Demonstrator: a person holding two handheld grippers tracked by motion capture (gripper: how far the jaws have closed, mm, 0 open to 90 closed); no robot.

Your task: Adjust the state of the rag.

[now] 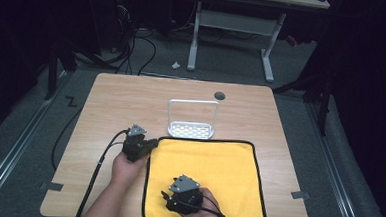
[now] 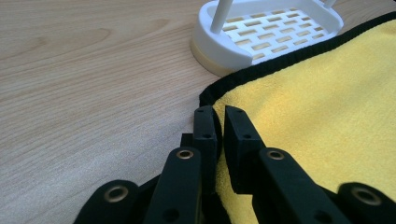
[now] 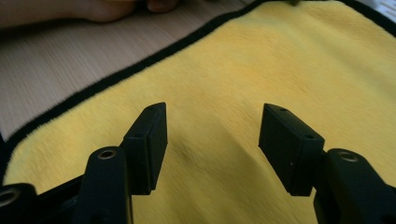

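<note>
Yellow cloth [image 1: 207, 182] lay flat on the table's [image 1: 111, 99] near half, its far-left corner pinched in the nearly closed left gripper [image 2: 219, 123]. Above the cloth's near-left part, the right gripper [image 3: 212, 140] gaped wide, holding nothing. That near-left corner lay closest to it.

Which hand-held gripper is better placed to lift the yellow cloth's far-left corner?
Left. The left hand-held gripper is nearly shut at the yellow cloth's black-trimmed left edge near that corner; the right hand-held gripper is open over the cloth's near part.
</note>
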